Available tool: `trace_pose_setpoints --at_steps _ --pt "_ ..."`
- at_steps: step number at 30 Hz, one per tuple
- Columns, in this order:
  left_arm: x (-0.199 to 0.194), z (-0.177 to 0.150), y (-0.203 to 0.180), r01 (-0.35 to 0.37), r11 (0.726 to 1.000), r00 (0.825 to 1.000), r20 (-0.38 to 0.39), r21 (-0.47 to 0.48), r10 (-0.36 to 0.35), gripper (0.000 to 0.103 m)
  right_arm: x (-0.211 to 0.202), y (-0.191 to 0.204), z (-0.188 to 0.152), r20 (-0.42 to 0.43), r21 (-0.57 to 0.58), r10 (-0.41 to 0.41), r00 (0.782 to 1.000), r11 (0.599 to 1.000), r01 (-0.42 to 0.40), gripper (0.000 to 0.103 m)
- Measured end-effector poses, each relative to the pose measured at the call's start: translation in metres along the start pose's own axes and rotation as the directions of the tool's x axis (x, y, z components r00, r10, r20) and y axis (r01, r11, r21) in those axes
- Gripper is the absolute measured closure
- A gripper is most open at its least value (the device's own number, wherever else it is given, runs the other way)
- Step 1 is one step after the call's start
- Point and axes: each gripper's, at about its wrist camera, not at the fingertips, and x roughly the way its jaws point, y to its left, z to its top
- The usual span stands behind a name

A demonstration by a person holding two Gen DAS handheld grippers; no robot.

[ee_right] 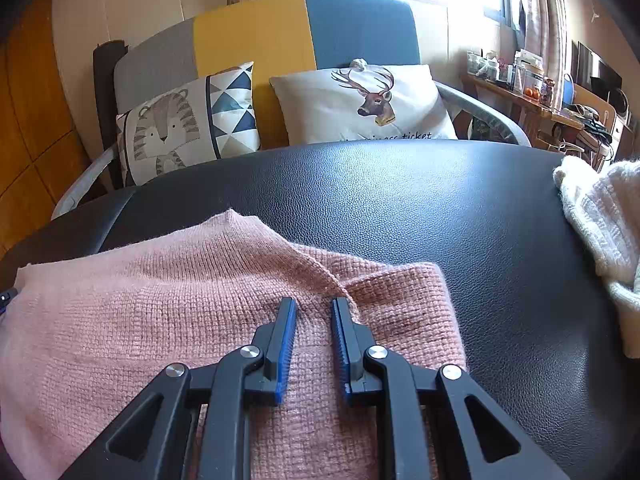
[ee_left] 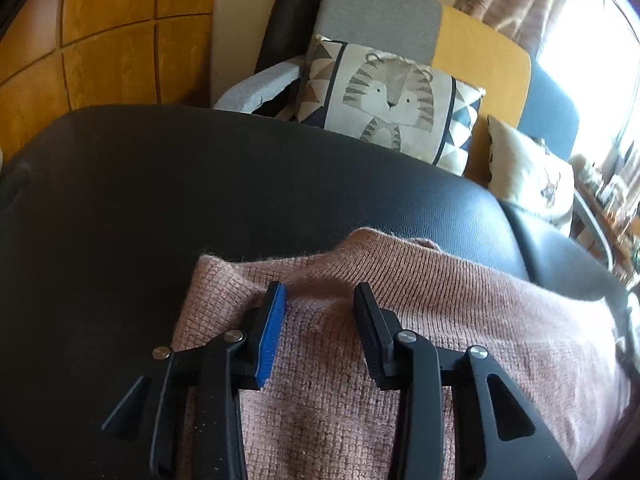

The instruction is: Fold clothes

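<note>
Hovering over the pink sweater (ee_right: 168, 320), left gripper (ee_left: 320, 300) gapes wide, right gripper (ee_right: 314, 312) narrowly parted, neither gripping.

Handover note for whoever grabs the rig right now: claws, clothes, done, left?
Left claw: open, over the left part of the pink sweater, gripping nothing.
Right claw: open with a narrower gap, over the sweater's right part near a diagonal seam; no fabric visibly pinched.
Pink sweater lies on the black leather surface, with layers overlapping at the right edge, so it looks partly folded.
White knit garment sits bunched at the surface's right edge, unfolded.
Left: finish the pink sweater, then probably the white one.
</note>
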Motion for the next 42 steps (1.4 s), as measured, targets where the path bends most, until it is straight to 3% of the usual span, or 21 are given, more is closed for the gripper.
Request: trace_pose_setpoints --at_steps 3,6,8,17,25,27,30,32,35,39,42 --pt "-0.018 0.000 -0.011 -0.018 0.999 1.000 0.010 0.037 0.018 0.063 0.000 0.000 0.000 0.001 0.003 0.003 1.000 1.000 -0.003 0.087" --pt "-0.054 -0.015 -0.035 -0.030 0.997 0.994 0.104 0.066 0.023 0.060 0.000 -0.001 0.000 0.001 0.006 0.007 1.000 1.000 -0.007 0.087" --pt "-0.054 -0.026 -0.045 -0.005 0.995 0.996 0.086 0.103 -0.004 0.051 -0.001 -0.001 0.000 0.001 0.005 0.005 1.000 1.000 -0.005 0.087" --pt "-0.058 -0.075 -0.088 0.109 0.961 0.994 -0.002 0.252 -0.112 0.045 -0.004 0.002 0.002 -0.004 -0.009 -0.004 1.000 1.000 0.004 0.084" --pt "-0.058 -0.082 -0.087 0.092 0.960 0.995 0.019 0.264 -0.101 0.045 -0.007 0.035 0.008 -0.063 -0.158 -0.155 0.986 0.977 0.144 0.082" --pt "-0.061 -0.084 -0.086 0.092 0.960 0.995 0.020 0.264 -0.101 0.045 -0.021 0.051 0.007 -0.033 -0.180 -0.176 0.984 0.969 0.167 0.081" --pt "-0.061 -0.084 -0.086 0.093 0.960 0.995 0.021 0.263 -0.102 0.045 -0.047 0.080 0.000 0.036 -0.171 -0.111 0.993 0.978 0.116 0.081" --pt "-0.060 -0.084 -0.086 0.093 0.960 0.995 0.021 0.263 -0.102 0.045 -0.062 0.100 -0.009 0.065 -0.159 -0.026 0.998 0.987 0.037 0.081" --pt "-0.060 -0.084 -0.086 0.092 0.960 0.995 0.022 0.264 -0.102 0.045 -0.068 0.129 -0.024 0.053 -0.187 0.055 0.997 0.981 -0.045 0.081" --pt "-0.060 -0.084 -0.085 0.095 0.960 0.994 0.026 0.264 -0.105 0.045 -0.045 0.153 -0.048 -0.011 -0.248 0.012 1.000 0.969 -0.015 0.081" --pt "-0.059 -0.084 -0.085 0.093 0.960 0.994 0.027 0.263 -0.104 0.044 -0.045 0.153 -0.049 0.004 -0.232 -0.002 1.000 0.973 0.003 0.076"
